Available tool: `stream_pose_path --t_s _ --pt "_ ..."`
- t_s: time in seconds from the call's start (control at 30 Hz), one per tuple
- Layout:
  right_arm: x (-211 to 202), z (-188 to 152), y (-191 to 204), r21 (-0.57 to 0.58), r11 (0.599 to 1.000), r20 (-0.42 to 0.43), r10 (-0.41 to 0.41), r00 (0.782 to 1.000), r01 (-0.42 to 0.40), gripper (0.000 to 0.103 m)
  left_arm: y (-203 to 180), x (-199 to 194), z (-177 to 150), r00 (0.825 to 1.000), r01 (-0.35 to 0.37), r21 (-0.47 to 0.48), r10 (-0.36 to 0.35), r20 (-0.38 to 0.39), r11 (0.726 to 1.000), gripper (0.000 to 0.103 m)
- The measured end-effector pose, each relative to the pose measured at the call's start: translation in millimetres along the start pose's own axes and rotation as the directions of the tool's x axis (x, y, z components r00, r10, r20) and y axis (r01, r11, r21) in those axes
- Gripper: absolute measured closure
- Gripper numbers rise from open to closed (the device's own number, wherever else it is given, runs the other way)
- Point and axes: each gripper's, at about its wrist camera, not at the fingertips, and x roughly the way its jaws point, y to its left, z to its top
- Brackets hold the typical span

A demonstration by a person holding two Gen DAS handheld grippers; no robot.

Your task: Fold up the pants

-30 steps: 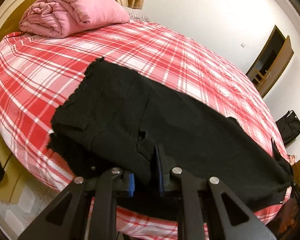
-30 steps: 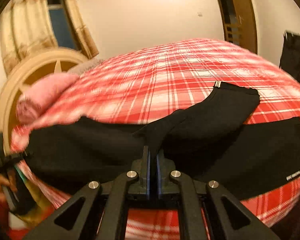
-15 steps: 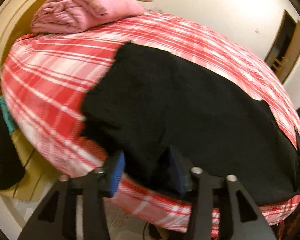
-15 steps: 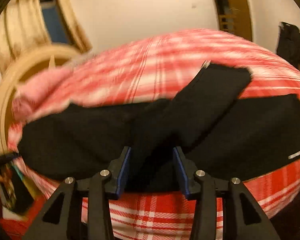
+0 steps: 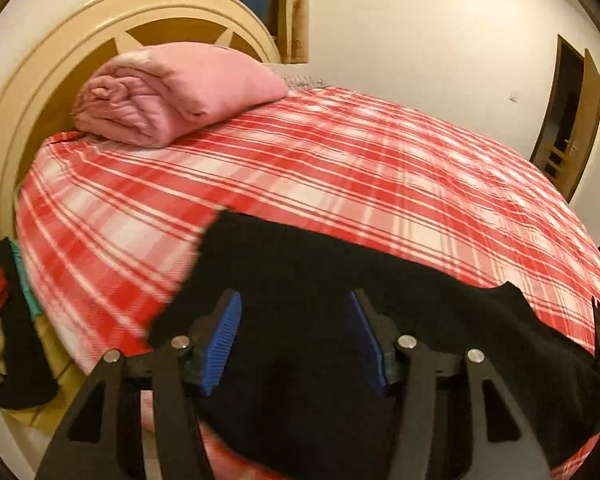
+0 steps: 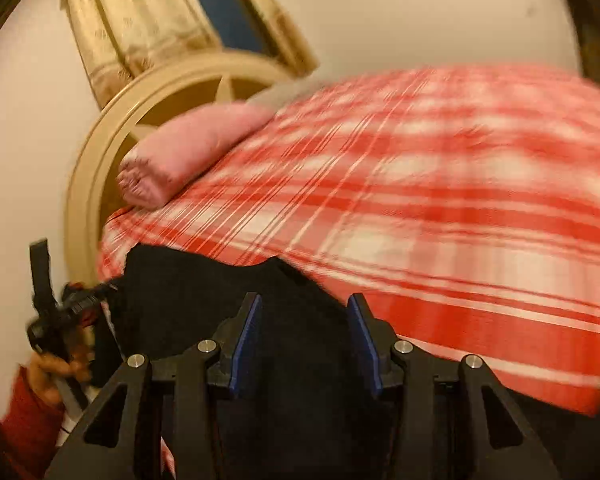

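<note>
The black pants [image 5: 340, 304] lie along the near edge of the bed with the red plaid sheet [image 5: 340, 168]. My left gripper [image 5: 296, 338] is open, its blue pads wide apart just above the black cloth, holding nothing. In the right wrist view the pants [image 6: 204, 280] show below my right gripper [image 6: 304, 340], which is also open and empty over the cloth. The left gripper [image 6: 60, 320] shows in a hand at the lower left of the blurred right wrist view.
A folded pink quilt [image 5: 168, 92] lies at the head of the bed against the round cream headboard [image 5: 60, 60]. Clothes [image 5: 4, 312] hang off the left bedside. A wooden door [image 5: 568, 120] stands at the far right. The plaid sheet [image 6: 440, 184] fills the right wrist view.
Both grippers have opened and let go of the pants, then drawn back and tilted up. The raised pant leg is no longer held up in the right wrist view.
</note>
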Motion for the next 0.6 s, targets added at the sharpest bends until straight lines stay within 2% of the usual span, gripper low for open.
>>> stream_pose_path --t_s 0.1,0.13,0.2,0.23,0.3,0.4,0.5,0.53,0.6 --pt "41 2 1 0.009 1.0 -0.076 0.016 0.997 -0.015 0.056 -12 18 -17 0.999 -0.017 0.018 0.018 -0.032 1.0 0.045" --pt "53 1 3 0.01 1.0 -0.101 0.02 0.995 -0.019 0.056 -13 26 -26 0.997 -0.061 0.037 0.062 -0.047 0.997 0.045" --pt "67 -4 8 0.004 0.999 -0.143 0.053 0.988 -0.053 0.056 -9 32 -37 0.993 -0.091 0.045 0.094 -0.065 0.995 0.042" --pt "72 -7 13 -0.012 0.998 -0.164 0.064 0.984 -0.067 0.056 -3 33 -43 0.995 -0.083 0.03 0.085 -0.057 0.996 0.04" --pt "69 -9 17 -0.038 0.996 -0.172 0.072 0.982 -0.08 0.056 4 29 -49 0.996 -0.079 0.01 0.079 -0.032 0.997 0.029" --pt "73 0 16 -0.015 0.99 -0.199 0.134 0.971 -0.139 0.056 9 30 -51 0.998 -0.058 0.003 0.058 -0.028 0.998 0.028" --pt "84 12 13 -0.023 0.994 -0.195 0.103 0.975 -0.11 0.056 5 33 -49 0.997 -0.068 0.016 0.068 -0.023 0.998 0.026" --pt "91 15 12 -0.001 0.991 -0.212 0.128 0.969 -0.131 0.056 5 33 -49 0.997 -0.071 0.009 0.071 -0.022 0.997 0.025" --pt "104 15 15 0.064 0.974 -0.266 0.228 0.937 -0.219 0.056 4 34 -48 0.997 -0.073 0.001 0.073 -0.024 0.997 0.025"
